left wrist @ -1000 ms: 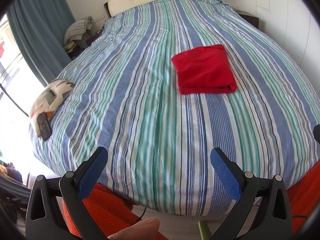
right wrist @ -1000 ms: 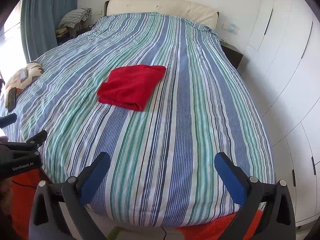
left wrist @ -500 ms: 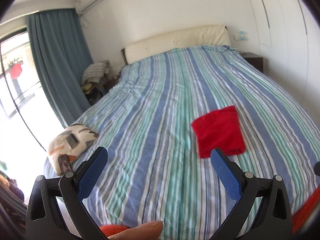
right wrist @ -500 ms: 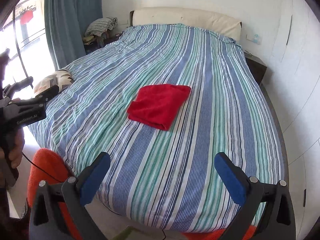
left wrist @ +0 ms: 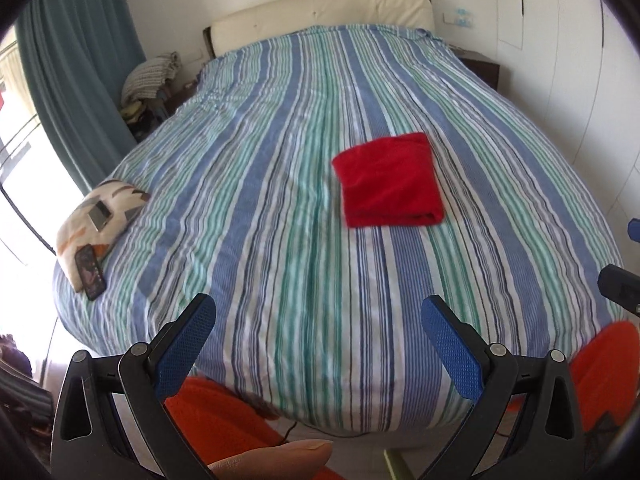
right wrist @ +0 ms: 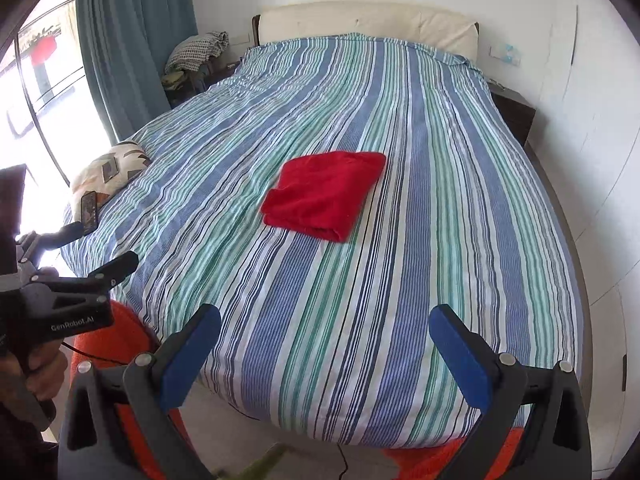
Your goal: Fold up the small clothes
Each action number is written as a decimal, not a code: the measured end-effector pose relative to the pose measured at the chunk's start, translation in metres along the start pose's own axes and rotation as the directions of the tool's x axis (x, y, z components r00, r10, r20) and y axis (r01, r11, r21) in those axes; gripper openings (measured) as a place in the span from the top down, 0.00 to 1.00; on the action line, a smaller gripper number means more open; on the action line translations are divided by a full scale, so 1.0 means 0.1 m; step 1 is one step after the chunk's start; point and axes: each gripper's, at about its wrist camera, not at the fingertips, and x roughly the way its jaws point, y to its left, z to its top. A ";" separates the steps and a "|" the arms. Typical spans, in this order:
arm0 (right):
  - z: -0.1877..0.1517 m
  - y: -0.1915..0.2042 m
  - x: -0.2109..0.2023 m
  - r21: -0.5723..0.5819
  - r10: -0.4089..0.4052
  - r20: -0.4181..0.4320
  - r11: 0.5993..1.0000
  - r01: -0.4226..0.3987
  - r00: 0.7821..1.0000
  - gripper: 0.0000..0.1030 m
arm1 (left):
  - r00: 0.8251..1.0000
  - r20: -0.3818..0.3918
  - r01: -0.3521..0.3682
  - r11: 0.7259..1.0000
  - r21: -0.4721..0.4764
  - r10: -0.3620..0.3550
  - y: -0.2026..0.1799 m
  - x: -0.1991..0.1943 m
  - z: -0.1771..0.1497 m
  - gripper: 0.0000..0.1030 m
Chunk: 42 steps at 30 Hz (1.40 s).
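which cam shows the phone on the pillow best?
Left wrist view: the phone is larger, its screen faces the camera, lying on the pillow's near end. Right wrist view shows it smaller and more edge-on, near the left tool.

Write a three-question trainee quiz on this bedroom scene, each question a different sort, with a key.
1. True or false: the folded red cloth garment lies flat on the blue, green and white striped bedspread.
2. Multiple choice: the black phone rests on A) the patterned cream cushion, B) the red garment, C) the floor.
3. Fill in: both the left gripper and the right gripper have blue-padded fingers that are ____ and hold nothing.

Key: 1 true; 2 A; 3 open
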 end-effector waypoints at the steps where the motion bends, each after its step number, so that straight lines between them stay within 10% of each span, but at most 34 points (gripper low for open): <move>1: -0.04 0.01 0.04 0.004 0.003 -0.015 1.000 -0.003 1.000 0.00 | 1.000 -0.021 0.008 1.000 0.007 -0.007 -0.03 0.03 -0.03 0.00; 42: -0.07 0.24 0.05 -0.035 -0.059 -0.004 0.998 0.059 0.998 0.00 | 0.996 -0.078 0.045 0.997 -0.066 -0.050 0.00 0.13 -0.08 0.00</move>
